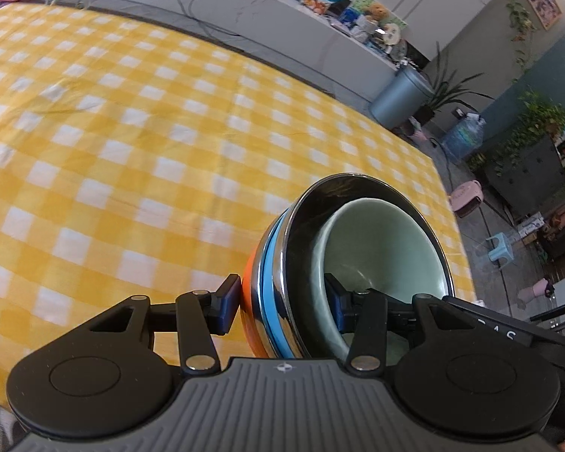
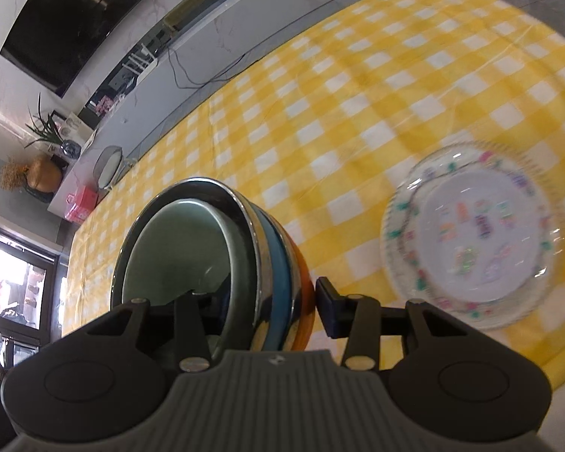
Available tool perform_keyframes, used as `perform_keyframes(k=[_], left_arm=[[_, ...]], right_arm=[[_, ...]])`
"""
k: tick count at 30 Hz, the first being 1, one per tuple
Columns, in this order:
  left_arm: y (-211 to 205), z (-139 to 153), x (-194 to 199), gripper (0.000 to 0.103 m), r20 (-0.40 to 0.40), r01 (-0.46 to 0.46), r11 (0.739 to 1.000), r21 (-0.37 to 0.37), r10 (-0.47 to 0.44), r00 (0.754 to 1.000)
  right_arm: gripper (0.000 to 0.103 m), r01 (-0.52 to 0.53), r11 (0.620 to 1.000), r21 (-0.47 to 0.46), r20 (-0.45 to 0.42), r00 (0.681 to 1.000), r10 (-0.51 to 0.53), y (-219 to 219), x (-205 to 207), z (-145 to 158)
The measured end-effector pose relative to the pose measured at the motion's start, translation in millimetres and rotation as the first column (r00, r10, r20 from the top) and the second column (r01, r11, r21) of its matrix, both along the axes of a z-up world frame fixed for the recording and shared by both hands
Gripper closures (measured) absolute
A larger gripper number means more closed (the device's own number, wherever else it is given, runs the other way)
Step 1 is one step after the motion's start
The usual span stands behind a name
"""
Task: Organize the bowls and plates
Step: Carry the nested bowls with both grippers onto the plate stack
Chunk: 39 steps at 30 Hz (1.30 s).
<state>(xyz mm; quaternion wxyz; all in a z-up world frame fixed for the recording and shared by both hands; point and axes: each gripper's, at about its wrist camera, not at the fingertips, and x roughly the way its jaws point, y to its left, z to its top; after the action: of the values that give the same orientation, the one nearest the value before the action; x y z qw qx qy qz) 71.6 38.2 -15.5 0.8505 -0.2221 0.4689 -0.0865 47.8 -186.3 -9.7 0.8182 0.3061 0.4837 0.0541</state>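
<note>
A pale green bowl (image 1: pixel 380 248) nests inside a steel bowl (image 1: pixel 312 222), which sits in a blue-and-orange stack (image 1: pixel 261 293) above the yellow checked tablecloth (image 1: pixel 132 132). The stack is tilted, its mouth facing sideways. The left gripper (image 1: pixel 282 303) clamps the stacked rims on one side, and the right gripper (image 2: pixel 261 301) clamps them on the other. A patterned plate (image 2: pixel 474 241) lies flat on the cloth beside the stack.

A table under a yellow-checked cloth (image 2: pixel 358 86) carries a patterned plate (image 2: pixel 471 248) near its edge.
</note>
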Motion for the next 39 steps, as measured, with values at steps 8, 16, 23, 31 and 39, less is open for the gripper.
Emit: perform_keyframes(k=[8,16,23,31,39], left_arm=[[-61,6,8,0.051,0.007,0.073,0.997,-0.025,-0.073,0.997],[-111,-9,21,0.051,-0.014,0.124,0.992,-0.024,-0.125,0.992],[-132,-27,27,0.053,-0.048,0.137,0.99,0.009,-0.137,0.989],[-140,-35,25,0.053,-0.067,0.149,0.989,0.018,-0.147,0.987],[-143,-38,27,0.053,-0.073,0.153,0.988,0.018,-0.151,0.986]], right_arm=[[0.061,0.037,0.999,-0.001,0.003,0.999,-0.037,-66,-10,18],[0.061,0.072,0.997,0.0,-0.014,0.997,-0.072,-123,-10,7],[0.061,0.091,0.995,0.046,-0.045,0.995,-0.089,-144,-8,-18],[0.061,0.096,0.994,0.06,-0.063,0.994,-0.093,-154,-9,-33],[0.061,0.099,0.994,0.05,-0.068,0.993,-0.095,-155,-9,-36]])
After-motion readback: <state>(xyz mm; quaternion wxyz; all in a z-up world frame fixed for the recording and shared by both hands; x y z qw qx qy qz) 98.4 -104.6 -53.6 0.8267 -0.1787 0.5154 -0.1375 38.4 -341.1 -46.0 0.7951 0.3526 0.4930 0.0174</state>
